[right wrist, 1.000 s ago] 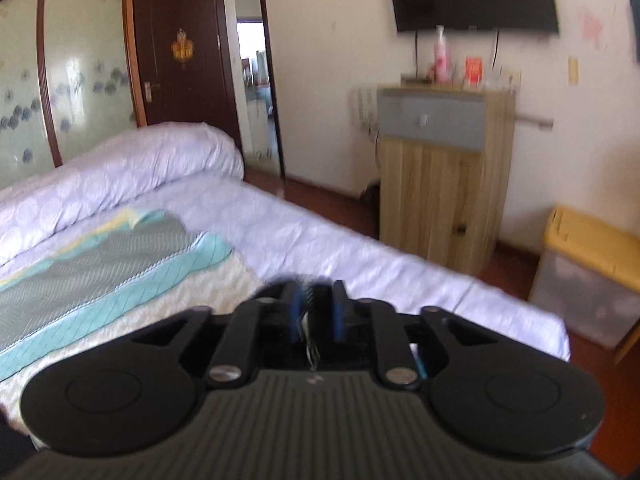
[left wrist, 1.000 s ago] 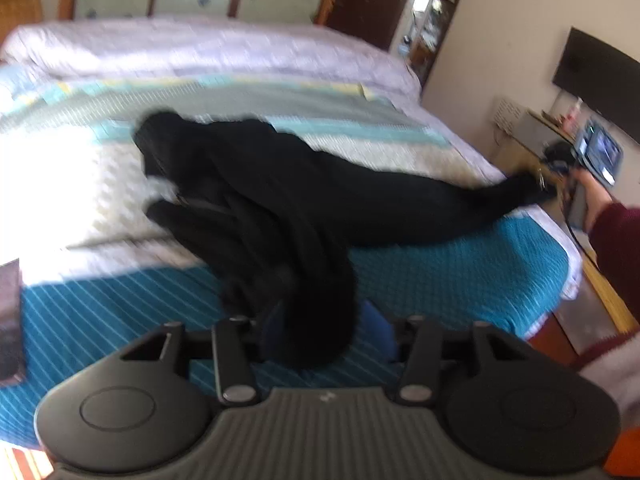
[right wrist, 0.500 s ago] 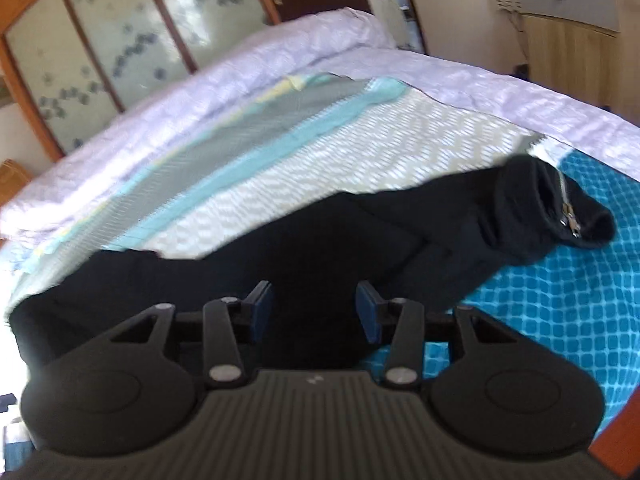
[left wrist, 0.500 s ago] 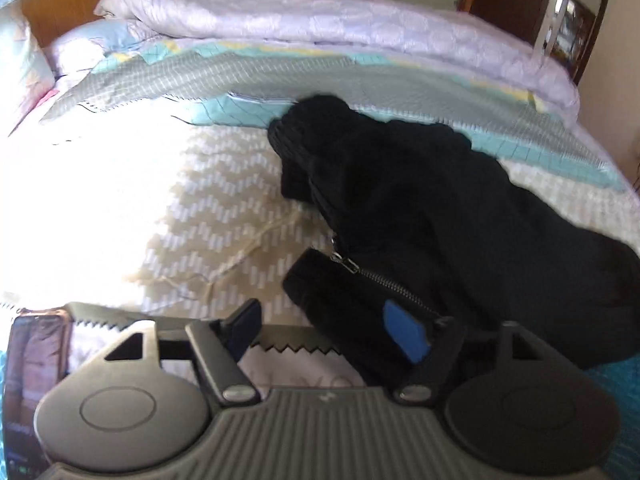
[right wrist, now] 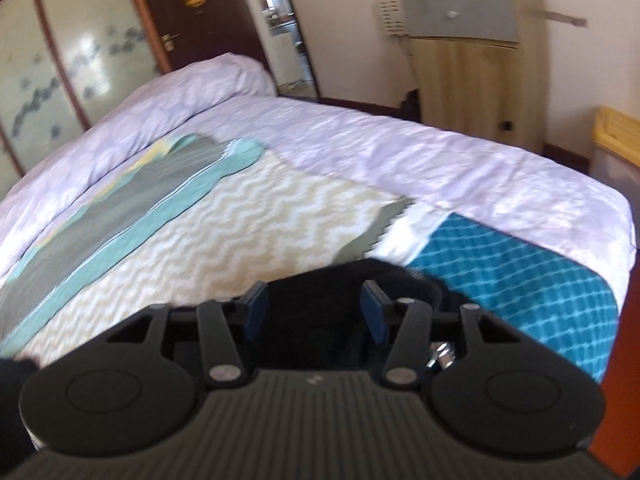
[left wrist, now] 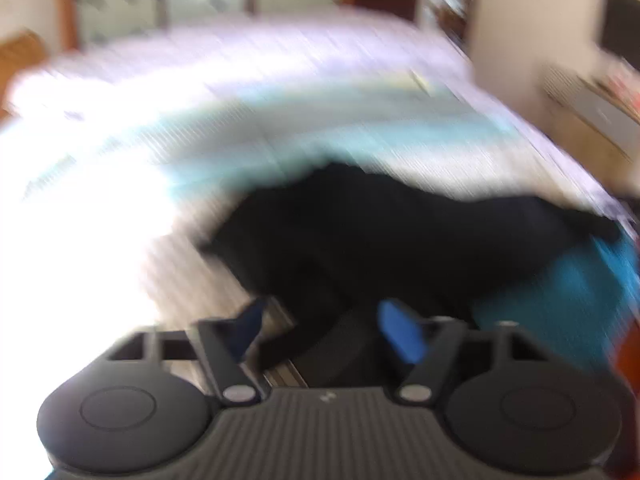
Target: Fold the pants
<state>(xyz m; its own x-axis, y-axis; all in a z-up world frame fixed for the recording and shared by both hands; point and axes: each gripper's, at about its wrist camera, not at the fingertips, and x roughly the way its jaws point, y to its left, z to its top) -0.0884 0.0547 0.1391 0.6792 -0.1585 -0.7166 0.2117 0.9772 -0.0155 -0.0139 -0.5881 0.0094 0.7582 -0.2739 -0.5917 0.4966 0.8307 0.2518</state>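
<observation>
The black pants (left wrist: 380,232) lie stretched across the bed, one leg running off to the right; the left wrist view is blurred by motion. My left gripper (left wrist: 326,326) is open, its blue pads apart right over the near edge of the pants. In the right wrist view my right gripper (right wrist: 314,312) is open, with a black end of the pants (right wrist: 320,292) lying between and below its pads and a metal zipper pull (right wrist: 440,354) beside the right finger. Neither gripper holds cloth.
The bed (right wrist: 480,168) has a lilac sheet, a cream zigzag blanket (right wrist: 240,236), a grey and teal striped cover (right wrist: 120,216) and a teal checked cloth (right wrist: 520,280). A wooden cabinet (right wrist: 472,60), a yellow-lidded bin (right wrist: 616,140) and a door (right wrist: 192,12) stand beyond.
Both grippers were shut on the pants a second ago and have opened. The left view has swung right and blurred. The right gripper has moved closer to the pants end, which has left most of its view.
</observation>
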